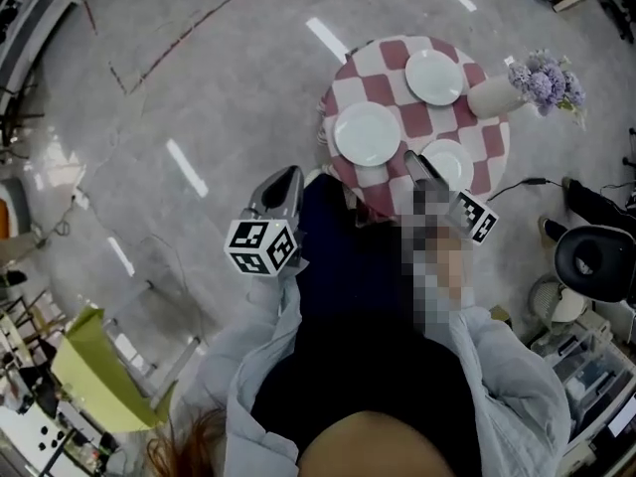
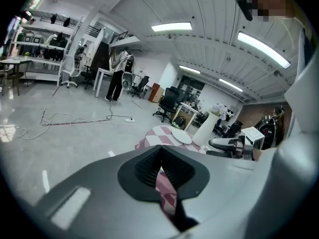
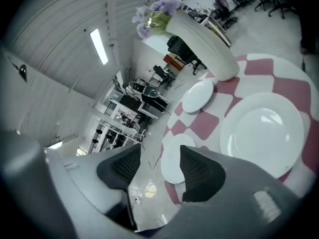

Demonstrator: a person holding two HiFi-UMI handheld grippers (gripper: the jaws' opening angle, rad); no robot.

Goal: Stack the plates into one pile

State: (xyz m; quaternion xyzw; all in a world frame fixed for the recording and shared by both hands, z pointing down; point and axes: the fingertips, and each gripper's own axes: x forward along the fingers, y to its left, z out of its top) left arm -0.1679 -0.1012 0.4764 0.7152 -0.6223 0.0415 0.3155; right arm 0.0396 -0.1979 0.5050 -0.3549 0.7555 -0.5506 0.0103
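Left gripper (image 1: pixel 286 182): jaws together, empty, left of table (image 1: pixel 383 89).
Right gripper (image 1: pixel 411 157): nearer, jaws apart, empty; near-right plate (image 1: pixel 456 163) just right of its tips.

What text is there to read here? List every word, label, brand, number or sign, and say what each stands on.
None can be read.
The left cube, on the left gripper: black-and-white square patterns, no letters or digits.
The right cube, on the right gripper: the same.
The shelves and equipment at the room's edge: any labels are too small to read.
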